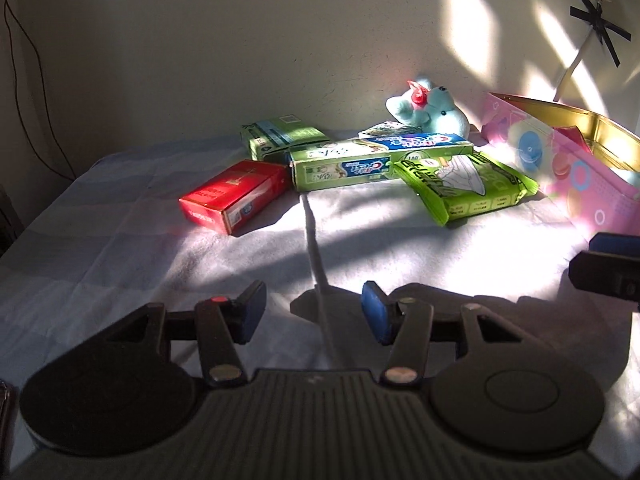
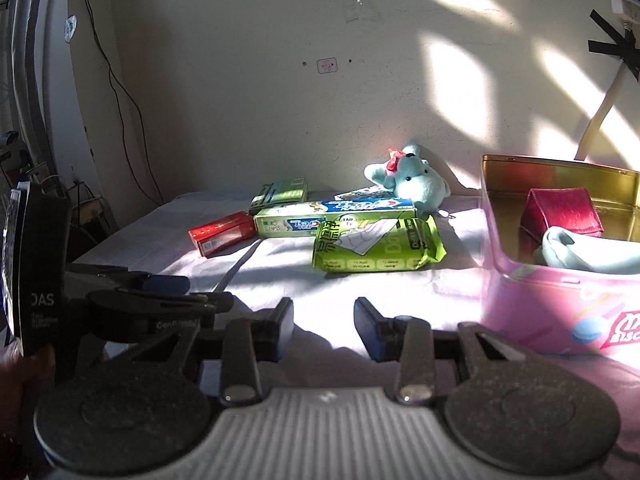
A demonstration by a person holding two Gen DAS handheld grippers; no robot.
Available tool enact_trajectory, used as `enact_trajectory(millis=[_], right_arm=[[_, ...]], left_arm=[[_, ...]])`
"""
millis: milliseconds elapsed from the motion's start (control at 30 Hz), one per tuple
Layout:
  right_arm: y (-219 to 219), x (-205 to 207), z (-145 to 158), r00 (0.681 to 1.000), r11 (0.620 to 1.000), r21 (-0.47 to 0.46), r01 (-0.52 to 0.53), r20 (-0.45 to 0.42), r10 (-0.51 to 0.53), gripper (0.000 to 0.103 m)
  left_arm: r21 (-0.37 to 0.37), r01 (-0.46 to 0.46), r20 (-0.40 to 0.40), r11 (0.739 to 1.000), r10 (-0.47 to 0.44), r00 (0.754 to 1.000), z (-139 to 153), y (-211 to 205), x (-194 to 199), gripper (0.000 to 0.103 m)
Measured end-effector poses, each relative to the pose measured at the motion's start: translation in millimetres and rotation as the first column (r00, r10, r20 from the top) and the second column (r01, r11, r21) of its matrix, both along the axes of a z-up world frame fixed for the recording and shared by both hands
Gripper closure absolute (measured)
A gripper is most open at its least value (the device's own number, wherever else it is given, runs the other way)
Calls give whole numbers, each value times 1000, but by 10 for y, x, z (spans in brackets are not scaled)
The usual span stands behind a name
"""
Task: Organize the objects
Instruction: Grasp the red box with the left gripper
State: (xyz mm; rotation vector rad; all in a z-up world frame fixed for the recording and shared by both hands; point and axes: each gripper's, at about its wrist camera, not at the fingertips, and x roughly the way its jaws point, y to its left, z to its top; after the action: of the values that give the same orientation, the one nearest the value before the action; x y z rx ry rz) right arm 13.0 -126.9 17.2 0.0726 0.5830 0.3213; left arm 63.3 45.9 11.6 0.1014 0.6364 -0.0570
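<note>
Already in tin: red pouch, pale cloth.
Left on bed: red box, toothpaste box, green packet, plush toy.
Left gripper: parted, empty.
Right gripper: parted, empty.

Red carton, lime-green tissue pack, pale-blue plush – pink tin, gold inside, macaron-printed.
</note>
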Motion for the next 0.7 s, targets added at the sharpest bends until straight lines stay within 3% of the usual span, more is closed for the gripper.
enact_trajectory(millis=[133,300,367,467,567,700], right_arm=[[262,190,-1,998,998,-15,-61,-16,60,68],[679,699,37,989,990,0,-143,-29,143,66],[843,1003,78,984,985,11,-170,-51,171,66],[1105,1540,93,970,976,60,-208,-119,214,66],[1338,2019,37,960,977,41,-208,-181,212,66],[1562,2454,-96,934,973,15,-231,-277,226,66]], left_arm=[[-37,-104,5,994,104,995,-1,433,86,48],[-190,-231,-9,954,233,972,19,920,179,48],[-251,-243,-21,937,245,969,28,1027,222,48],[-261,-243,-12,934,249,969,60,1035,271,48],[-305,-243,-40,921,242,969,104,1080,411,48],[-396,-263,-93,880,246,965,108,1217,657,48]])
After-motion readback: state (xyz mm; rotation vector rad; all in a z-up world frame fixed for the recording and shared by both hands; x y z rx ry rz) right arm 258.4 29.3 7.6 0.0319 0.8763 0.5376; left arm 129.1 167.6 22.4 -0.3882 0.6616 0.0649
